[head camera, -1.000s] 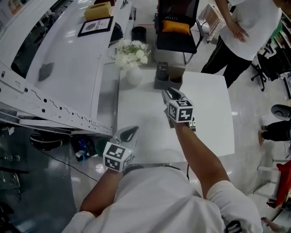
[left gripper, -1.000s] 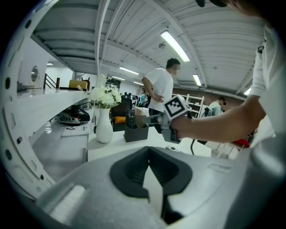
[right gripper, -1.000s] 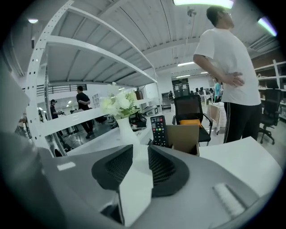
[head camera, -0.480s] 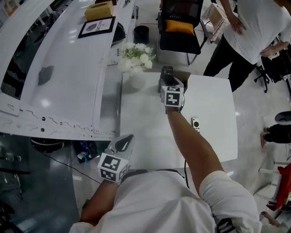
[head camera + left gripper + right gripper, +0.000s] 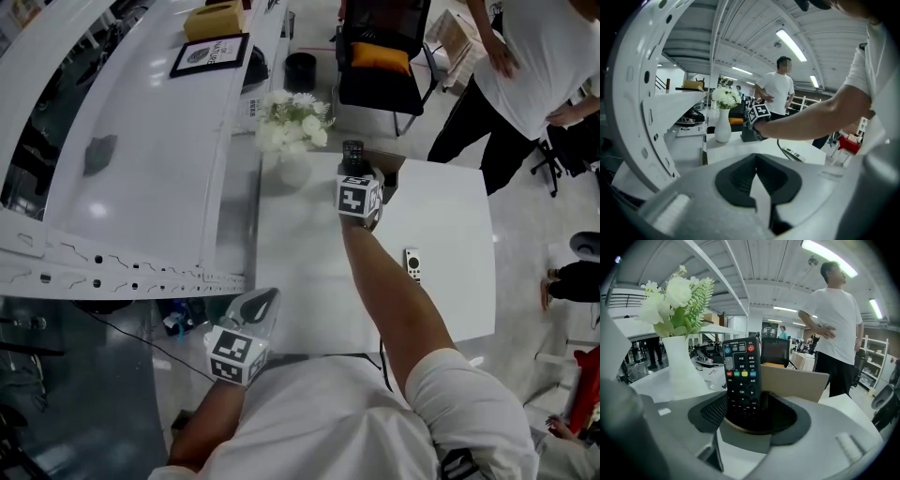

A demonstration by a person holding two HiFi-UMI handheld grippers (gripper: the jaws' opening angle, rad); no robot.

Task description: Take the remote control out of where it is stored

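As my right gripper (image 5: 752,413), jaws just opened wide, straddles the far remote (image 5: 742,376), probably untouched, I'm at grasp; next: pinch, lift out.

White table (image 5: 450,253), blk chair (image 5: 370,89) behind

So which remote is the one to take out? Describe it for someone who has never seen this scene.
Find the white square table; at its far edge, beside the white vase of flowers, sits a small open holder. The black remote stands upright in it, coloured buttons facing the person. The other remote, small and white, lies flat on the tabletop.
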